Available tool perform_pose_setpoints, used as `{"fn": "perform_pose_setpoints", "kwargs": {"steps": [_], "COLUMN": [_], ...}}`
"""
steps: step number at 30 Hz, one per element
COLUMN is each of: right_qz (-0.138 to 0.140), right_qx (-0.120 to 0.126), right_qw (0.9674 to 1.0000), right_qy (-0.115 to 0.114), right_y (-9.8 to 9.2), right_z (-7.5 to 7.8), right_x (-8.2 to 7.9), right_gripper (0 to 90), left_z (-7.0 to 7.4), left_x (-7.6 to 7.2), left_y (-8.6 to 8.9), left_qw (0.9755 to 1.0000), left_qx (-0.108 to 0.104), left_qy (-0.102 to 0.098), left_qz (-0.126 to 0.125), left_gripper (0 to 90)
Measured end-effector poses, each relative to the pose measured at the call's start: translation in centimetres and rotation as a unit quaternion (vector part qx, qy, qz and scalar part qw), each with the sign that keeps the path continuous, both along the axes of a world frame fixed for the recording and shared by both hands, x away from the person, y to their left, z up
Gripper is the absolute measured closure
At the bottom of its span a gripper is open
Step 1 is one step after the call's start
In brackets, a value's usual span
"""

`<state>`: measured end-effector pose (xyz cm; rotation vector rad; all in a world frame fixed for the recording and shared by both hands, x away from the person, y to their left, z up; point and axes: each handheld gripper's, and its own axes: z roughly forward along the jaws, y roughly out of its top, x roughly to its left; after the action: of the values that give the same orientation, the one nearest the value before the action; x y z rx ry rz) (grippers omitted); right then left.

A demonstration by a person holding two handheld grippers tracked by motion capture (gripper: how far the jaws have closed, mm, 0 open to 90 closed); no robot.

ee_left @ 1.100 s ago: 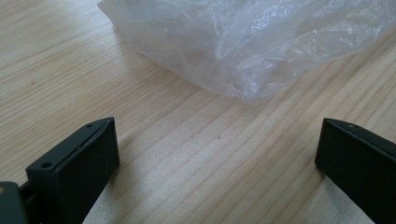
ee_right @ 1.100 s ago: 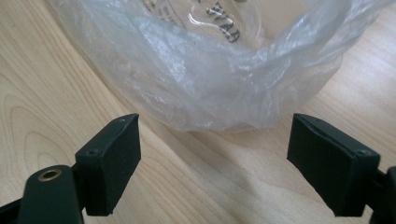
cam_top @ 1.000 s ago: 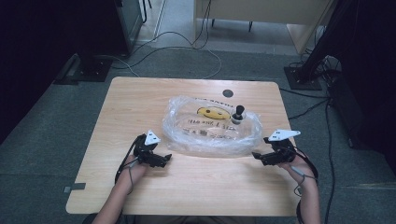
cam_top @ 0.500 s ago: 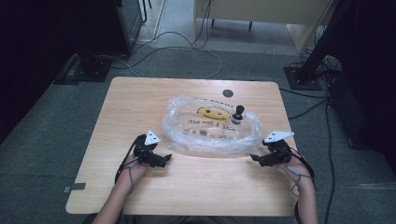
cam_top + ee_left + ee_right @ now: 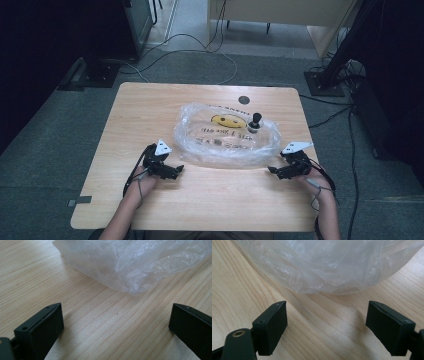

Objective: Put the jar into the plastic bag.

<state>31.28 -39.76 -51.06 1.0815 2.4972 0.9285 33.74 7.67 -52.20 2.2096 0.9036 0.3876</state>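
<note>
A clear plastic bag (image 5: 227,137) with a yellow smiley face and black print lies puffed up in the middle of the wooden table (image 5: 150,110). A small black knobbed object (image 5: 255,121) stands at its right rear. My left gripper (image 5: 179,170) rests on the table just off the bag's near left corner, open, jaws wide apart over bare wood, with the bag's edge (image 5: 130,270) a little ahead. My right gripper (image 5: 270,170) sits off the near right corner, open too, with the bag's rim (image 5: 324,272) just beyond its empty jaws.
A dark round hole (image 5: 244,100) sits near the table's far edge. Cables (image 5: 200,45) run across the grey floor behind the table. A dark stand base (image 5: 95,72) is at the back left and another (image 5: 325,82) at the back right. A small label (image 5: 80,201) marks the near left corner.
The right gripper has shifted slightly toward the near edge and a bit left, closer to the bag's corner. The left gripper and the bag have stayed put.
</note>
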Motion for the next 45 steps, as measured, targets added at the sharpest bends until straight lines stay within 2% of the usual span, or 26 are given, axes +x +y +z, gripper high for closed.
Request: {"fn": "perform_pose_setpoints", "kwargs": {"steps": [6,14,33,45], "right_qz": [0.002,0.0,0.018,0.009], "right_qx": [-0.002,0.009,0.049,0.048], "right_qw": [1.0,1.0,0.9977,0.9979], "right_qy": [0.002,-0.004,-0.042,-0.042], "right_y": [0.1,0.1,-1.2,-1.5], "right_z": [-0.3,-0.6,-1.6,-1.6], "right_x": [0.1,0.2,0.1,0.5], "right_gripper": [17.3,16.9,14.7,12.5], "left_z": [0.0,0.0,0.0,0.0], "left_x": [0.0,0.0,0.0,0.0], "left_y": [0.0,0.0,0.0,0.0], "left_qw": [1.0,1.0,1.0,1.0], "left_qx": [0.0,0.0,0.0,0.0], "left_qy": [0.0,0.0,0.0,0.0], "left_qz": [0.0,0.0,0.0,0.0], "left_gripper": [0.0,0.0,0.0,0.0]}}
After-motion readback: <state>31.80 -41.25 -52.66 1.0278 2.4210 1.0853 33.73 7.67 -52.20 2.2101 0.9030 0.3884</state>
